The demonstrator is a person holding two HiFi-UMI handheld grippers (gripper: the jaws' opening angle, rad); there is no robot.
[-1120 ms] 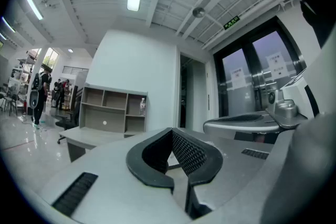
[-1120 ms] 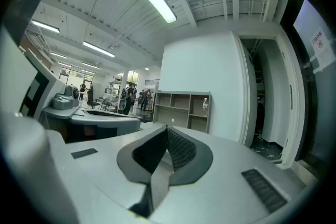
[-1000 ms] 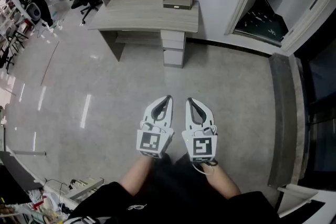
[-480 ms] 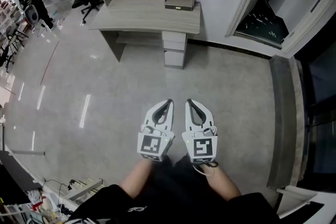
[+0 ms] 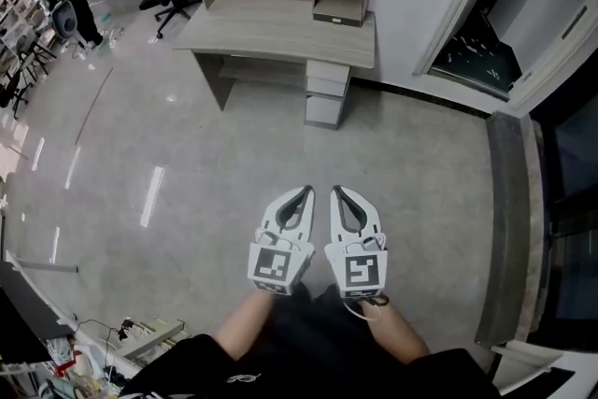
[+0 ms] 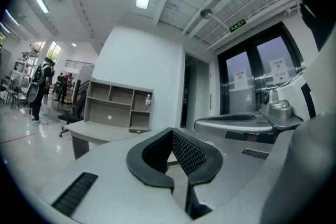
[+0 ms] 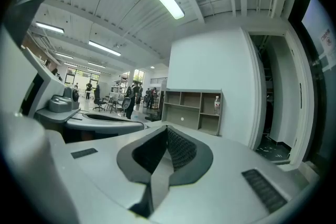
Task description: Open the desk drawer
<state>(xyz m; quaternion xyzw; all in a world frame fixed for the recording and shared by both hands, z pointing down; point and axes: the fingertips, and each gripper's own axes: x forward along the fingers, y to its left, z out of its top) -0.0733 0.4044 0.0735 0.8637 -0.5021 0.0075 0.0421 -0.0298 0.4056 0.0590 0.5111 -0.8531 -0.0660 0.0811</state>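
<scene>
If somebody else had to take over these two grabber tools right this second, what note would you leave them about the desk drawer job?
Left gripper: shut, empty, held level in front of the person.
Right gripper: shut, empty, close beside the left one.
Pale grey wooden desk: stands across the glossy grey floor, well out of reach of both grippers.
Stack of grey drawers: under the desk's right end; all fronts look closed.
Done: nothing on the drawer yet.
Left: walk up to the desk, open a gripper, grip a drawer front and pull it out.
</scene>
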